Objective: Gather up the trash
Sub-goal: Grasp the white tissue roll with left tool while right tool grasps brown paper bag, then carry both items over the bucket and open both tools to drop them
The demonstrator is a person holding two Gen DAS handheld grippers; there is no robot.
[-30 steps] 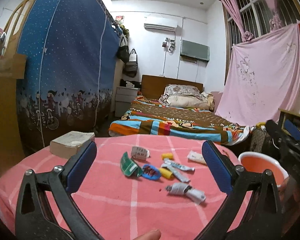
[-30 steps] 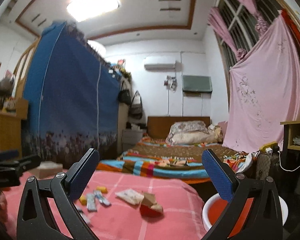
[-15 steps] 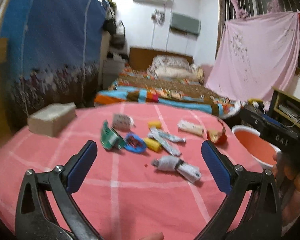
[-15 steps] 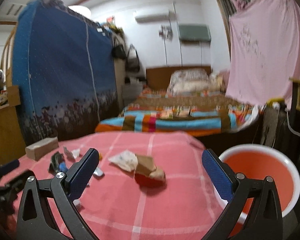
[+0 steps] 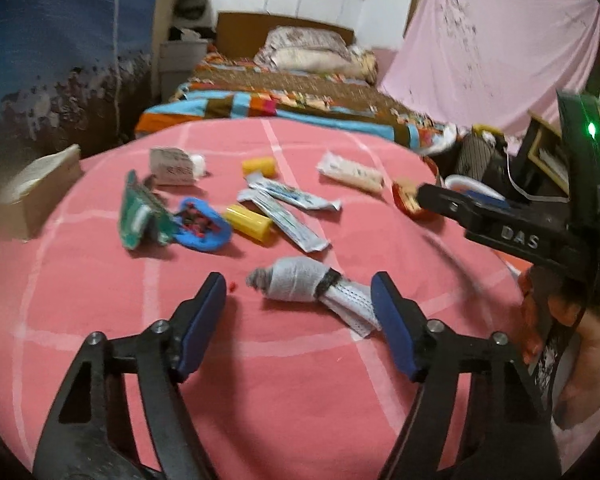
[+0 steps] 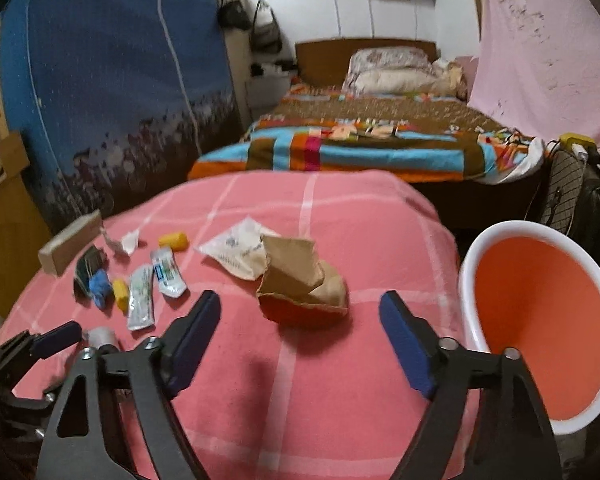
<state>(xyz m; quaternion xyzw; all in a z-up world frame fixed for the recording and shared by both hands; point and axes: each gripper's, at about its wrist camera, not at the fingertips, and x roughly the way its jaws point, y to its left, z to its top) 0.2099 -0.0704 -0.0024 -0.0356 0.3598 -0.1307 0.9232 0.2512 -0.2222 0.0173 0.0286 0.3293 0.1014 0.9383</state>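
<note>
The left tongs (image 5: 298,300) stand spread, pinching nothing, with their blue pads on either side of a grey rolled cloth bundle bound by a dark band with a white strip trailing from it (image 5: 308,286). The bundle lies near the front edge of the counter (image 5: 300,400), which is covered in a pink checked cloth. It looks soft and light, so it should squash under the pads rather than slip. The thick grey roll beside the band seems the best place to grip; the loose white tail would likely just dangle.

The right tongs (image 6: 300,320) are also spread and empty. They face a crumpled brown paper bag sitting on a red rounded piece (image 6: 302,292) towards the counter's right edge. The paper looks thin and would probably crush easily. Whether the red piece would lift along with it cannot be told, so a hold low across both seems safer.

More small litter lies towards the middle and left. There are two yellow cylindrical caps (image 5: 249,222), flat silver-blue foil sachets (image 5: 288,212), a blue oval dish of dark bits (image 5: 200,228) and a green card packet (image 5: 138,216).

A white plastic bucket with an orange inside (image 6: 540,320) stands just off the right edge. What shows of its interior looks empty.
</note>
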